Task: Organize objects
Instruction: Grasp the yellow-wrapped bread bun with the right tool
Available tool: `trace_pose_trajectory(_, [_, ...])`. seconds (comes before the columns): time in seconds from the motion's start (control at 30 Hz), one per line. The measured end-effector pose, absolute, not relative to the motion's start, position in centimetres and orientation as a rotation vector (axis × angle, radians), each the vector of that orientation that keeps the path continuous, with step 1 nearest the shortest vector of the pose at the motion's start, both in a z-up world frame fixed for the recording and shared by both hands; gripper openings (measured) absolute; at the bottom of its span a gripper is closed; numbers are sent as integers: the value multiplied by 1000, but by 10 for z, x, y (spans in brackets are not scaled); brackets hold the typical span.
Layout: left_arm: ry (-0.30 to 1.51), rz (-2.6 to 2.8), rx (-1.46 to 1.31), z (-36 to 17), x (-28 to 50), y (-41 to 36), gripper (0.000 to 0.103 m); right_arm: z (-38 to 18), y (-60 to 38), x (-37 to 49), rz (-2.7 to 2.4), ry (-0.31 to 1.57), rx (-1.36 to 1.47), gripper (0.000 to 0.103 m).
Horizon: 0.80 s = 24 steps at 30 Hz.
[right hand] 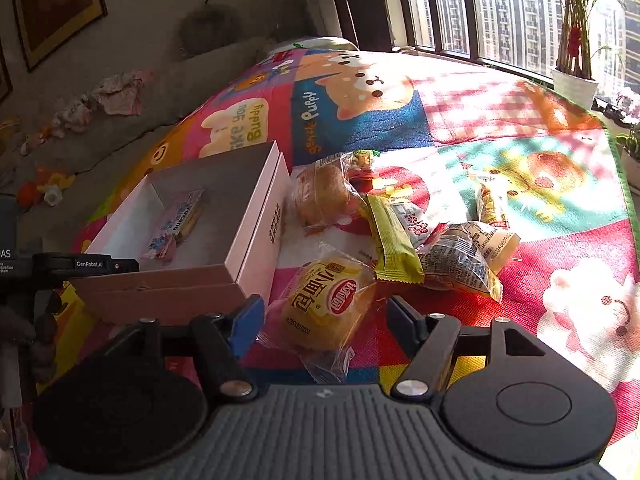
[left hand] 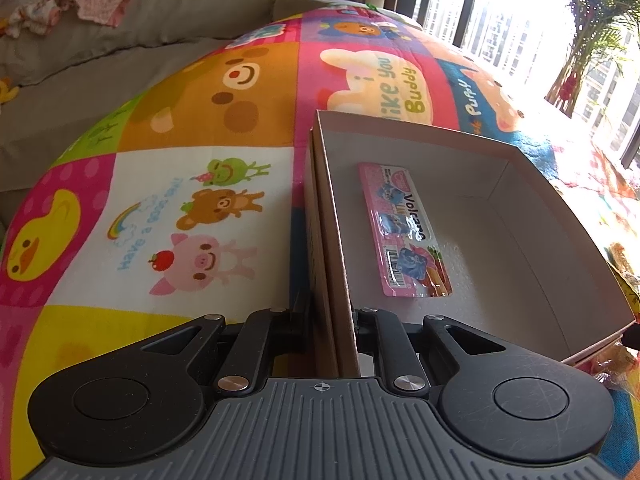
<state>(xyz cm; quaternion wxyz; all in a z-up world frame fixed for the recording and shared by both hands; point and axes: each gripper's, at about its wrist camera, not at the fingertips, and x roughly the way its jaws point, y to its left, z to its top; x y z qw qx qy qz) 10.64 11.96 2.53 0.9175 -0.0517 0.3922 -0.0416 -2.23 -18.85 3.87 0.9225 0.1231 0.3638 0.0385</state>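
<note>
An open cardboard box lies on the colourful play mat, with one pink "Volcano" snack packet inside. My left gripper is shut on the box's near-left wall. The right wrist view shows the same box with the packet in it. My right gripper is open, its blue-padded fingers either side of a yellow bun packet without touching it. Beyond lie a green wrapper, a clear-wrapped bun and several other snack packets.
The play mat lies on the floor beside a grey sofa with crumpled cloths on it. A window and a potted plant stand at the far right. The left handheld device shows at the left.
</note>
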Motion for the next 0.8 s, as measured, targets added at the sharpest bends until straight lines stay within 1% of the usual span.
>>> trace_pose_trajectory(0.07, [808,-87,-104,25,106,120,15,28,-190,-6,73,782,297,66])
trace_pose_trajectory(0.1, [808,-88,-104,25,106,120,15,24,-189,-3,83,796,304,63])
trace_pose_trajectory(0.17, [808,-86,-100,25,106,119,15,22,-188,-5,100,797,283,60])
trace_pose_trajectory(0.23, [807,-84,-97,25,106,118,15,23,-188,-14,147,816,263,54])
trace_pose_trajectory(0.4, [804,-88,-93,24,106,118,14,30,-186,-58,231,844,133,51])
trace_pose_trajectory(0.53, [804,-87,-91,24,106,118,15,35,-184,-88,235,836,42,51])
trace_pose_trajectory(0.6, [804,-87,-91,24,106,118,15,37,-183,-96,228,829,5,52])
trace_pose_trajectory(0.7, [806,-88,-92,24,106,118,15,37,-180,-94,239,827,-8,65])
trace_pose_trajectory(0.73, [806,-88,-92,25,106,118,15,36,-179,-92,241,830,-2,67])
trace_pose_trajectory(0.8, [808,-89,-88,25,107,118,15,31,-176,-85,240,842,21,69])
